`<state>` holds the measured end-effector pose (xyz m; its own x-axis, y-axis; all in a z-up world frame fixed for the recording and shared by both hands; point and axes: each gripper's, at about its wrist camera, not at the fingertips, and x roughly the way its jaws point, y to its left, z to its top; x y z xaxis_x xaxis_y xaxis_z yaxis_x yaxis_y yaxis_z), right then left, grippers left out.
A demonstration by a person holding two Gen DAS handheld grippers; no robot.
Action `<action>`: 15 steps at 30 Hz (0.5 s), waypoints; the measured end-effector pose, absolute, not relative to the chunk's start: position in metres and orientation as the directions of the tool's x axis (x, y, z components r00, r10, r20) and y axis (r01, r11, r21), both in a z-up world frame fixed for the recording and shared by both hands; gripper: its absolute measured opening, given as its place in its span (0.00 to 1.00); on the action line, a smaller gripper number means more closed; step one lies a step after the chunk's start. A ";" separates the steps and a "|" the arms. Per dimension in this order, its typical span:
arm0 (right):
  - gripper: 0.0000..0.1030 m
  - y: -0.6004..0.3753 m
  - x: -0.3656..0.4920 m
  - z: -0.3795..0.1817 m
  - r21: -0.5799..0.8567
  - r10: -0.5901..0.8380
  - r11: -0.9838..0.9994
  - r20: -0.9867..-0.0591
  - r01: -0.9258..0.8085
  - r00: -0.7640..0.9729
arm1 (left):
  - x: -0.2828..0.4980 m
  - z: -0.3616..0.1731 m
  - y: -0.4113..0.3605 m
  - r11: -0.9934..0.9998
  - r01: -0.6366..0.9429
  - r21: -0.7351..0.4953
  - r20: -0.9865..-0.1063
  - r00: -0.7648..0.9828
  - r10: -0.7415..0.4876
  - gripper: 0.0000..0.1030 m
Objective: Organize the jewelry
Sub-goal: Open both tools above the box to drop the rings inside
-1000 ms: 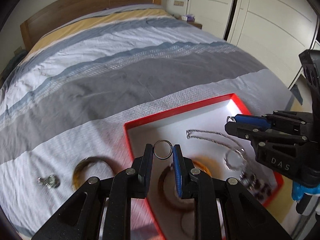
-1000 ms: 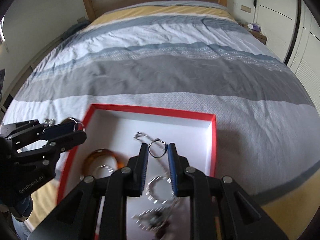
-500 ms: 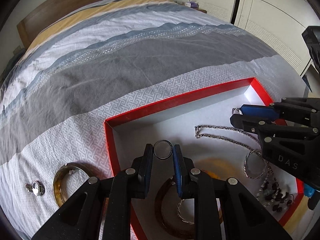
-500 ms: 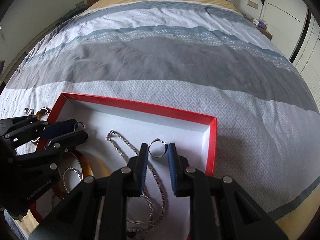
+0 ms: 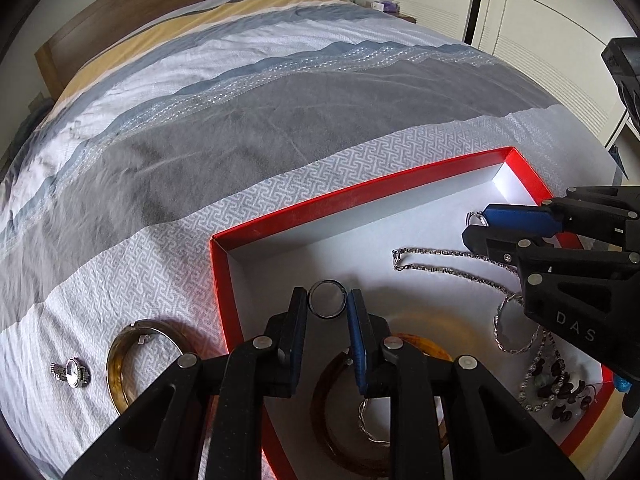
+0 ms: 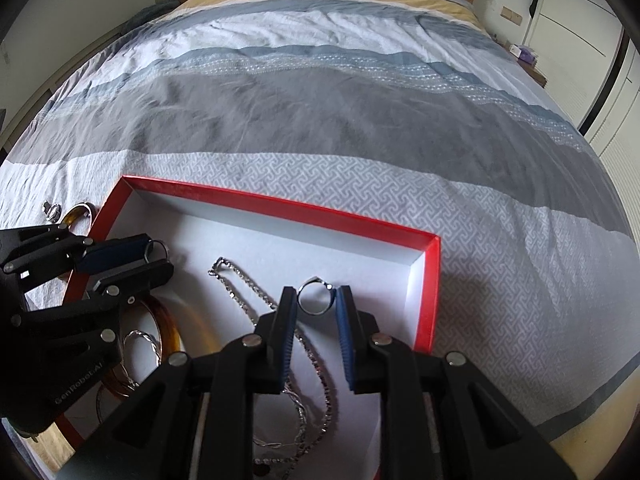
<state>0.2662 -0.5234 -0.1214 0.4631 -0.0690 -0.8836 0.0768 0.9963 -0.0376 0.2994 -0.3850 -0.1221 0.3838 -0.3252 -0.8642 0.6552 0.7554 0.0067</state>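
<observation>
A red box with a white inside [image 5: 320, 204] [image 6: 280, 204] lies on the bed. My left gripper [image 5: 327, 304] [image 6: 154, 258] is shut on a dark plain ring [image 5: 326, 299] above the box's left part. My right gripper [image 6: 317, 300] [image 5: 474, 226] is shut on a silver ring [image 6: 316, 299] above the box's right part. Inside the box lie a silver chain [image 5: 436, 266] [image 6: 240, 292], an amber bangle [image 5: 420, 346] [image 6: 168, 320], a silver bracelet [image 5: 516, 328] and a dark bead necklace [image 5: 560, 384].
A gold-brown bangle [image 5: 132, 356] [image 6: 76, 214] and a small silver watch ring [image 5: 72, 372] [image 6: 52, 210] lie on the striped bedcover left of the box. A wooden headboard [image 5: 160, 4] stands at the far end. White wardrobe doors [image 5: 540, 20] line the right side.
Both grippers have kept hold of their rings and moved over the box. The views have shifted slightly back and up, with the box lower in frame than half a second ago.
</observation>
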 end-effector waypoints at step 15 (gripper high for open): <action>0.19 -0.523 0.259 -0.115 -0.041 -0.081 0.995 -0.877 0.094 0.474 | 0.297 -0.118 -0.384 0.760 0.650 0.006 -0.861 0.389 -0.326 0.23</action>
<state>0.2594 -0.5232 -0.1150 0.4740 -0.0812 -0.8768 0.0944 0.9947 -0.0411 0.2974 -0.3838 -0.1184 0.3894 -0.3261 -0.8614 0.6500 0.7599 0.0061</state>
